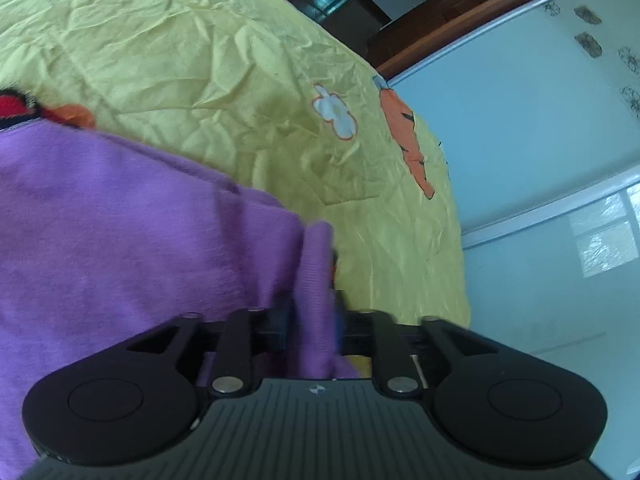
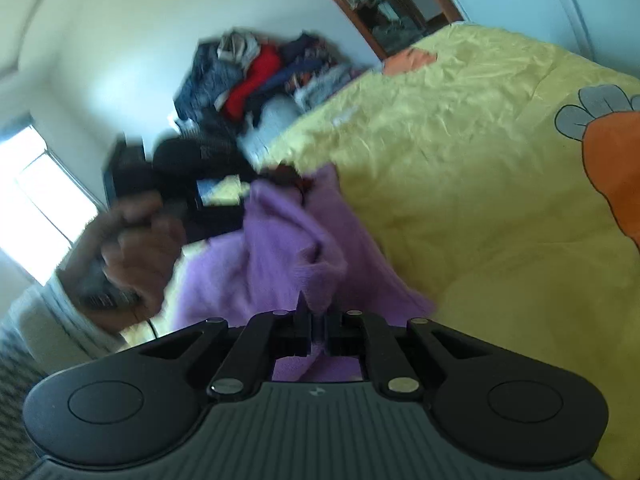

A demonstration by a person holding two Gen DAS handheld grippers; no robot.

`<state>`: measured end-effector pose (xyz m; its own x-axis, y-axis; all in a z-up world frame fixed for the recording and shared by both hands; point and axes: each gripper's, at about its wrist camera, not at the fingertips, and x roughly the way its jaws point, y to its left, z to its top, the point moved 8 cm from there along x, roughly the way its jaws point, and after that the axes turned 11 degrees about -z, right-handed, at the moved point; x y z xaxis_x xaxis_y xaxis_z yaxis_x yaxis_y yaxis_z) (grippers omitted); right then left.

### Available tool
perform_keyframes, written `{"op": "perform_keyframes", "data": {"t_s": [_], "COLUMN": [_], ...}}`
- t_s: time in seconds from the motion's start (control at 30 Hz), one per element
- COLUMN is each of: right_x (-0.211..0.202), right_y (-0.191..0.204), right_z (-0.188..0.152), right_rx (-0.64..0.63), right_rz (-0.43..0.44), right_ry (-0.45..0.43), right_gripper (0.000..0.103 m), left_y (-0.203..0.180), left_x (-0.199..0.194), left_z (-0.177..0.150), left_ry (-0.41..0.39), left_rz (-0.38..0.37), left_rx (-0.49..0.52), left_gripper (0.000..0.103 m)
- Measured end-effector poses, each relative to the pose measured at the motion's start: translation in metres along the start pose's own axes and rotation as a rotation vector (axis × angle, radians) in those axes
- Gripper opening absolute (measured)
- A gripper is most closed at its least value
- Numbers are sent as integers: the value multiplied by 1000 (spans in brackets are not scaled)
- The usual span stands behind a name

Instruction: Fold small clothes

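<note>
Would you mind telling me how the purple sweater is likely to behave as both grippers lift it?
The purple sweater looks floppy: it bunches and sags between the left gripper and right gripper. Its fuzzy knit probably grips well rather than slipping. It seems light, since small pinches of cloth appear to hold it above the yellow bedsheet.

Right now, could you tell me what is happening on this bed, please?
A person is folding a fuzzy purple knit garment over a wrinkled yellow bedsheet printed with carrots. Both handheld grippers are clamped on it: the left gripper on a ribbed edge, the right gripper on a bunched fold. In the right wrist view the person's hand holds the other gripper across the garment, and a heap of mixed clothes sits against the wall. The fold looks unfinished.
</note>
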<state>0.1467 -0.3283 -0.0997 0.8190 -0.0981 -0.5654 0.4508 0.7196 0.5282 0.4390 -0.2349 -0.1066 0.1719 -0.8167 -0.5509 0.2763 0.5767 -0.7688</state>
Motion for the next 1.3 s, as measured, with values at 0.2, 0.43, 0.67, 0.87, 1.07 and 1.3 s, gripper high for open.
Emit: {"op": "perform_keyframes", "data": {"t_s": [0.2,0.43,0.67,0.87,1.07,1.3], "right_x": [-32,11,90,112,114,115], "right_y": [-5,-2,16,25,35,54], "right_z": [14,56,78,72,75,54], "right_rx": [-126,-213,-290,-326,-382,-490], "right_rz": [-59,128,223,264,203,187], "right_ry": [-104,27,236,266,284,274], "right_gripper": [71,71,75,83,84,53], "left_y": [-36,19,81,88,79,88], "left_x": [-26,-114,-170,-151,-131,-132], "left_z": [-8,-60,-78,-76,-75,-85], "left_ry": [-36,-137,-196,-161,-116,-118], "left_rz": [-79,107,242,194,67,64], "left_rx": [79,91,49,40,-54,-158], "left_gripper": [48,65,74,84,87,34]}}
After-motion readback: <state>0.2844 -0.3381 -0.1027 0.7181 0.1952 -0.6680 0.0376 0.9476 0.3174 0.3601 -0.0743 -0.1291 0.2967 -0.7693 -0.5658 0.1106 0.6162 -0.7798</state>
